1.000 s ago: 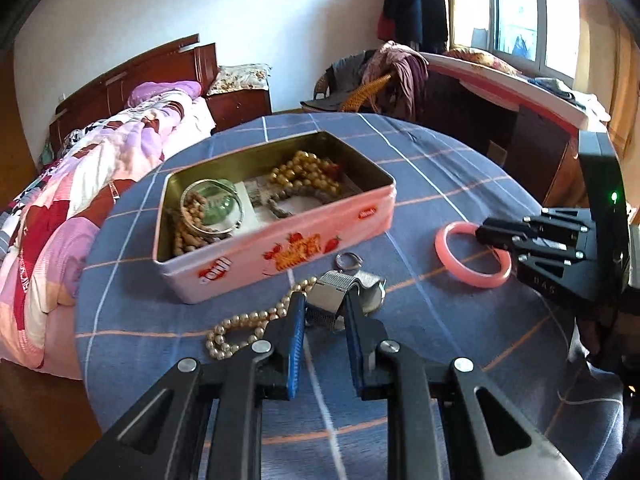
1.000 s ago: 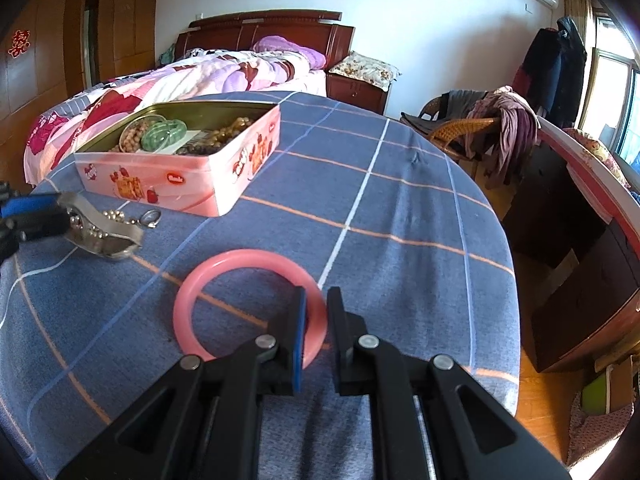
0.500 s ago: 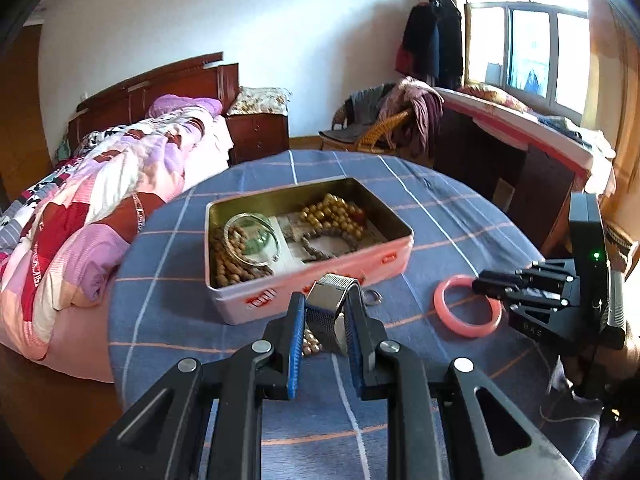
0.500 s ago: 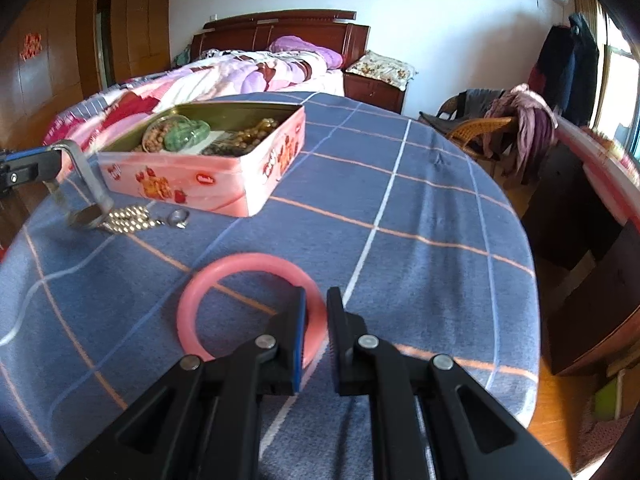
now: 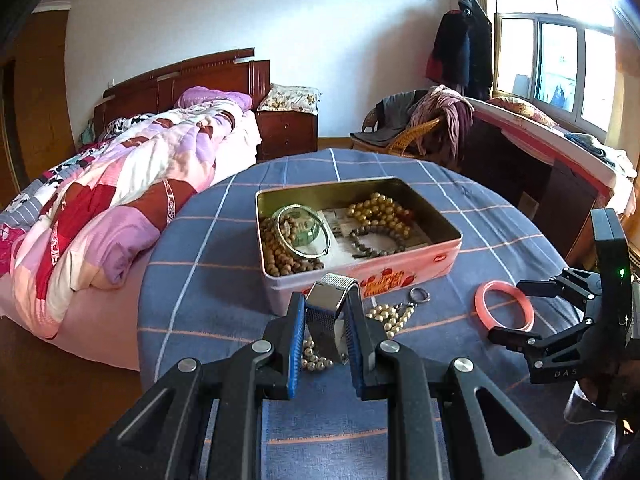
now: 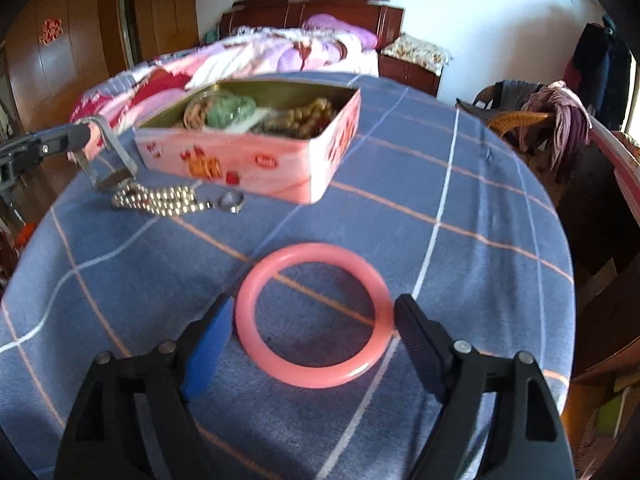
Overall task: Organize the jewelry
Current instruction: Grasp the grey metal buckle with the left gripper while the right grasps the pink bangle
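Right gripper [image 6: 314, 322] fingers now spread around pink bangle [image 6: 314, 316] — left gripper [image 5: 325, 320] lifted, clamping mesh watch [image 5: 328, 312]; "DAS" on gripper.

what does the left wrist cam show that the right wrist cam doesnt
Only the left wrist view shows the window and the left gripper shut on the mesh watch band. Only the right wrist view shows the wardrobe and the right gripper open around the pink bangle. Both show the tin, pearl necklace and bed.

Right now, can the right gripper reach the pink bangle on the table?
Probably yes. The right gripper is open, its fingers on either side of the pink bangle, which lies flat on the tablecloth with nothing between them.
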Demonstrator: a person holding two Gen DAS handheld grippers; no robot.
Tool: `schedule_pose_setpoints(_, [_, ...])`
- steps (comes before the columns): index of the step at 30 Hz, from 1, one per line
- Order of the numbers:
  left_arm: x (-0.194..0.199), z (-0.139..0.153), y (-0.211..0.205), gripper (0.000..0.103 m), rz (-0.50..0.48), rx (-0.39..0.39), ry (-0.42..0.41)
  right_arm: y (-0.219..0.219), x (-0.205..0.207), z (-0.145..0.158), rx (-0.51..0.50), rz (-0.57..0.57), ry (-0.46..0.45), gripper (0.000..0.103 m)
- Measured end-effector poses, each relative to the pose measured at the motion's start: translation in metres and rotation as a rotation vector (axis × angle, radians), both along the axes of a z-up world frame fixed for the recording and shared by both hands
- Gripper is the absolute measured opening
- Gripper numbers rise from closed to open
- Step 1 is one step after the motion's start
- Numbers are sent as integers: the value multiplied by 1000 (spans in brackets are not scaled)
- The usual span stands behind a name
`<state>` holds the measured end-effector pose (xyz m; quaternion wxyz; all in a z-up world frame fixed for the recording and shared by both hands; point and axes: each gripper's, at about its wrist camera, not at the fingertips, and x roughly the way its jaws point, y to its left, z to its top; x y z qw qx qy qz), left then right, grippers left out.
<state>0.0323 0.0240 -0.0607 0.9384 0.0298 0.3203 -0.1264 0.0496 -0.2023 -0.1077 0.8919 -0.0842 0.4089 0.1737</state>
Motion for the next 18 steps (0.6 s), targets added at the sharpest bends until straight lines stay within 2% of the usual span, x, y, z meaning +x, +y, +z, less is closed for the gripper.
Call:
schedule_pose_setpoints(7, [1, -6, 0, 19, 1, -4, 9, -2, -7, 1, 2, 4, -21, 82])
schedule_pose_setpoints(18, [-1, 17, -5, 19, -23, -12, -35, 5, -13, 26, 26, 18, -122, 82])
